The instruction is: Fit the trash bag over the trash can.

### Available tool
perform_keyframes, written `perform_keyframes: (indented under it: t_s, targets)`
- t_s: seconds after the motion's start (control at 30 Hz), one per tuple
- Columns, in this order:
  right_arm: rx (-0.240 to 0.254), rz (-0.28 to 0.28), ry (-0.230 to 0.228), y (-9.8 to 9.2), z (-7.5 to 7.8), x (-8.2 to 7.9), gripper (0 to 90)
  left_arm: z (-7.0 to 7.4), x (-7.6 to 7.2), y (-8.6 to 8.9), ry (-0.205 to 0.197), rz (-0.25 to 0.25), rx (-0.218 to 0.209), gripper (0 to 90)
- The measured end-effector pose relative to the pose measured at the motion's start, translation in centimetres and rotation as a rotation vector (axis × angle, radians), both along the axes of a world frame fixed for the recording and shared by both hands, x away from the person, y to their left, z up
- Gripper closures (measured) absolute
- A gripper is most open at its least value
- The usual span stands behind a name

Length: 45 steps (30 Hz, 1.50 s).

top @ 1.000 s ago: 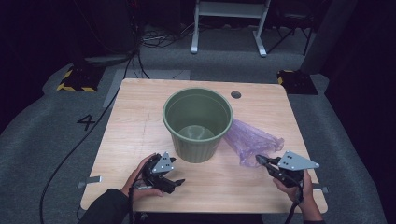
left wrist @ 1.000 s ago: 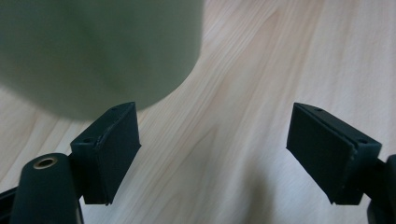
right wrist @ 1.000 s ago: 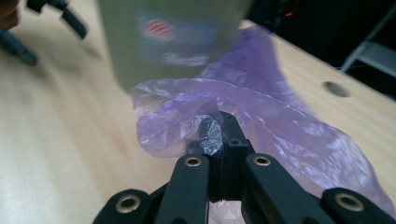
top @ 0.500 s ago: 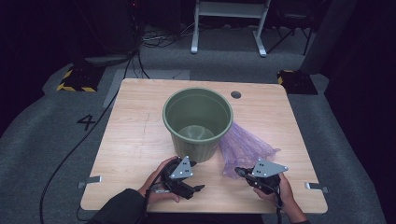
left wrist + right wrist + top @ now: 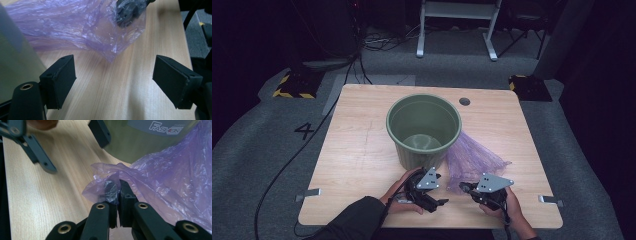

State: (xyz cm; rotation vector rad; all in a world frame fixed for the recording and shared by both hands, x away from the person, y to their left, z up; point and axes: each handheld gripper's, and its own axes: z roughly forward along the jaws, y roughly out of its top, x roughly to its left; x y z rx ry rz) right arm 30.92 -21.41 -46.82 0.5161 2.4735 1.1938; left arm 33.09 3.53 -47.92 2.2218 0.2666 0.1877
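Observation:
A thin purple plastic bag (image 5: 473,156) lies on the wooden table (image 5: 357,155), against the right side of a green bucket (image 5: 423,127). My right gripper (image 5: 464,188) points left at the bag's near corner. In the right gripper view the gripper (image 5: 117,188) is shut on a bunched edge of the bag (image 5: 172,177). My left gripper (image 5: 442,199) lies low on the table just left of it, facing the bag. In the left gripper view the gripper (image 5: 116,80) is open, with bare wood between the jaws and the bag (image 5: 75,25) a short way ahead.
The bucket stands upright at the table's middle, close to both hands; its wall (image 5: 140,142) carries a printed label. A round cable hole (image 5: 464,101) sits at the far right of the tabletop. Bare wood stretches to the left of the bucket.
Both hands have moved toward each other at the table's front edge. The left gripper went right; the right gripper went left and lower, drawing the bag's corner with it.

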Motion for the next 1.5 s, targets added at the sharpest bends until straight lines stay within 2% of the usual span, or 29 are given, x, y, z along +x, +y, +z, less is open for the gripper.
perform_keyframes:
  t_s: [0.2, 0.3, 0.33, 0.43, 0.47, 0.67, 0.7, 0.8, 0.87, 0.9, 0.93, 1.0, 1.1, 1.3, 1.4, 1.5]
  targets:
    - [0.014, 0.009, 0.002, -0.2, 0.2, 0.0, 85.7, -0.5, 0.1, -1.2, -0.014, -0.006, 0.03, 19.9]
    - [0.018, 0.008, 0.001, -0.2, 0.2, -0.1, 85.7, -0.6, 0.1, -1.6, -0.035, 0.001, 0.041, 30.3]
    - [0.018, 0.007, 0.001, -0.2, 0.2, -0.1, 85.7, -0.6, 0.1, -1.7, -0.036, 0.0, 0.036, 30.3]
    - [0.022, 0.011, -0.001, -0.2, 0.3, -0.2, 85.7, -0.6, 0.3, -1.9, -0.036, 0.0, 0.02, 42.4]
    - [0.023, 0.012, -0.002, -0.3, 0.3, -0.3, 85.7, -0.6, 0.4, -2.0, -0.046, 0.003, 0.018, 50.1]
    - [0.03, 0.016, -0.003, -0.4, 0.4, -0.4, 85.7, -0.6, 0.3, -2.1, -0.066, 0.0, 0.027, 73.8]
    - [0.025, 0.017, -0.004, -0.3, 0.4, -0.4, 84.1, -0.6, 0.3, -2.2, -0.083, 0.002, 0.038, 78.1]
    - [0.026, 0.026, 0.001, -0.5, 0.4, -0.4, 79.7, -0.5, 0.3, -2.0, -0.098, 0.002, 0.031, 88.2]
    - [0.018, 0.037, -0.004, -0.6, 0.5, -0.5, 68.2, -0.4, 0.4, -2.0, -0.099, 0.004, 0.038, 89.7]
    - [0.018, 0.037, -0.004, -0.6, 0.5, -0.5, 68.2, -0.4, 0.4, -2.0, -0.099, 0.004, 0.038, 89.8]
    - [0.037, 0.071, 0.024, -0.7, 0.5, -0.5, 53.2, -0.4, 0.5, -1.9, -0.104, 0.012, 0.042, 89.9]
    - [0.029, 0.098, 0.044, -0.9, 0.6, -0.7, 40.4, -0.3, 0.6, -1.7, -0.098, 0.025, 0.049, 89.9]
    - [0.029, 0.078, 0.053, -1.4, 0.7, -0.9, 28.7, -0.3, 0.7, -1.3, -0.102, 0.03, 0.069, 89.9]
    - [0.02, 0.053, 0.037, -2.3, 1.2, -1.6, 26.3, -0.2, 0.5, -0.4, -0.109, 0.025, 0.097, 89.9]
    - [0.034, 0.06, 0.018, -2.8, 1.7, -2.2, 28.5, -0.1, 0.3, 0.2, -0.128, 0.015, 0.093, 89.9]
    - [0.075, 0.063, -0.014, -3.5, 2.5, -2.7, 29.0, 0.0, 0.2, 0.9, -0.13, 0.011, 0.104, 89.9]
